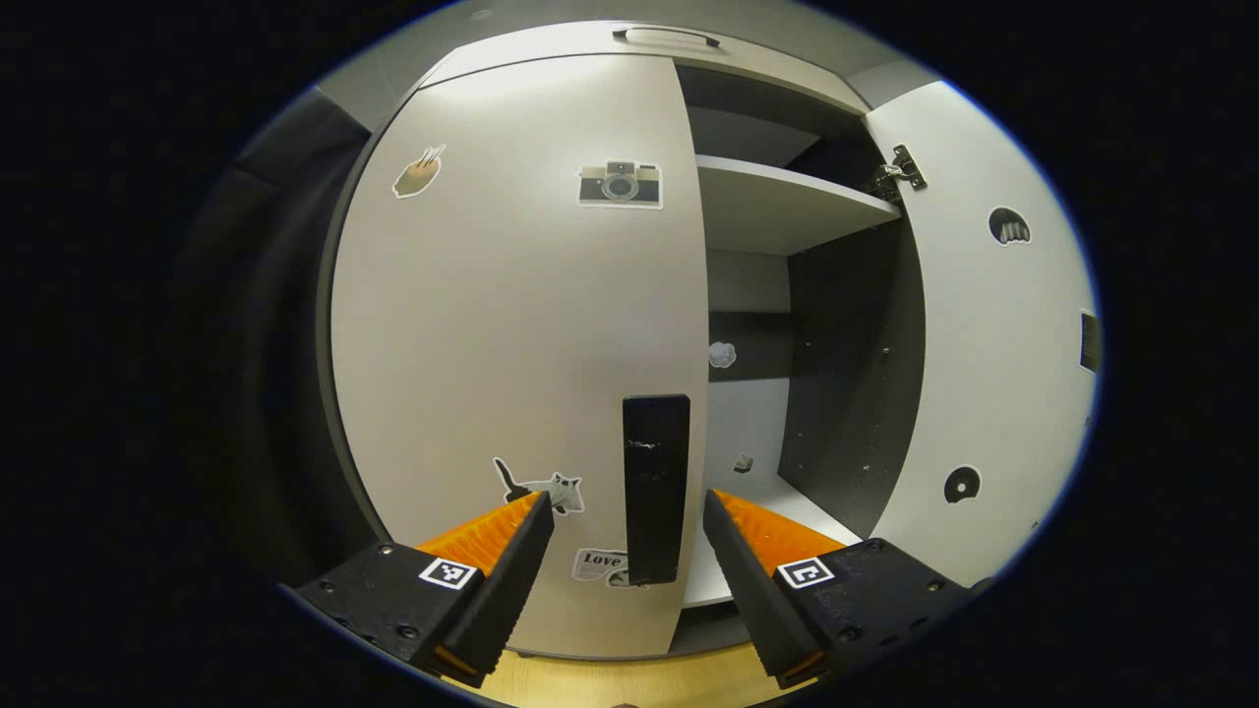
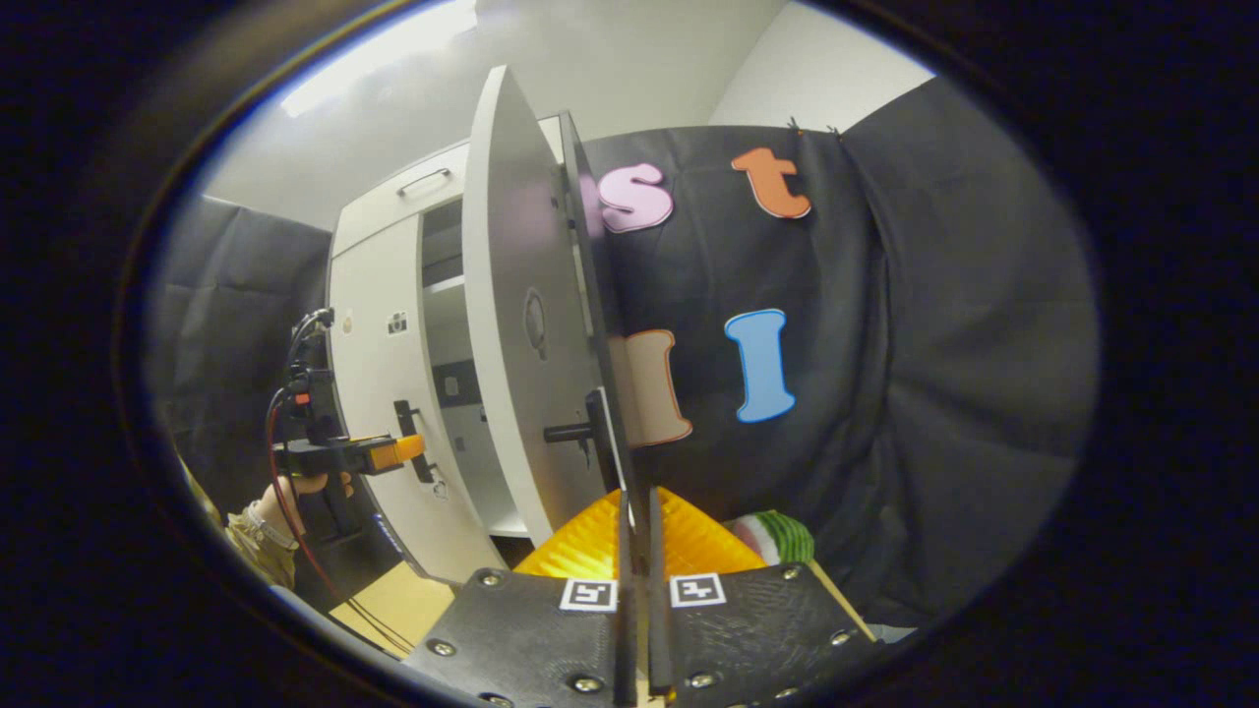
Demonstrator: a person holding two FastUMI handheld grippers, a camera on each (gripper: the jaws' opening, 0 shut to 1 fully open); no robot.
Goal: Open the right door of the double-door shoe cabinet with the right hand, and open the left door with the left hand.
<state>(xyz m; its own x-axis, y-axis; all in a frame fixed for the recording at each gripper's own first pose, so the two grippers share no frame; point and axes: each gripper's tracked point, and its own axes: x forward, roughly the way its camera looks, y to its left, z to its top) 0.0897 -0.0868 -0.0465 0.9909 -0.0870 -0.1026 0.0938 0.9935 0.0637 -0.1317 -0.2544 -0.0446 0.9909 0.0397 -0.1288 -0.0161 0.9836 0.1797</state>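
1. Your left hand-held gripper point(image 1: 628, 536) is spread wide, and the left door's handle point(image 1: 656, 489) stands between its fingers, dead ahead at 12 o'clock. No pad touches it that I can see.
2. The handle is a flat black bar, long axis vertical, mounted at the left door point(image 1: 511, 324)'s free edge. To my eye, closing straight across it should catch it.
3. The left door is shut: a smooth, matt pale panel dotted with small stickers.
4. The right door point(image 1: 984, 334) already stands swung out at 2 o'clock, showing a pale shelf point(image 1: 777, 202) and dark inner walls.
5. Your right hand-held gripper point(image 2: 637, 521) looks pressed together on the right door's thin edge point(image 2: 615, 462), just below its handle point(image 2: 575, 431); its fingers are ribbed.
6. The left gripper is clearly the nearer one, so the left door's pull is yours to make with it.
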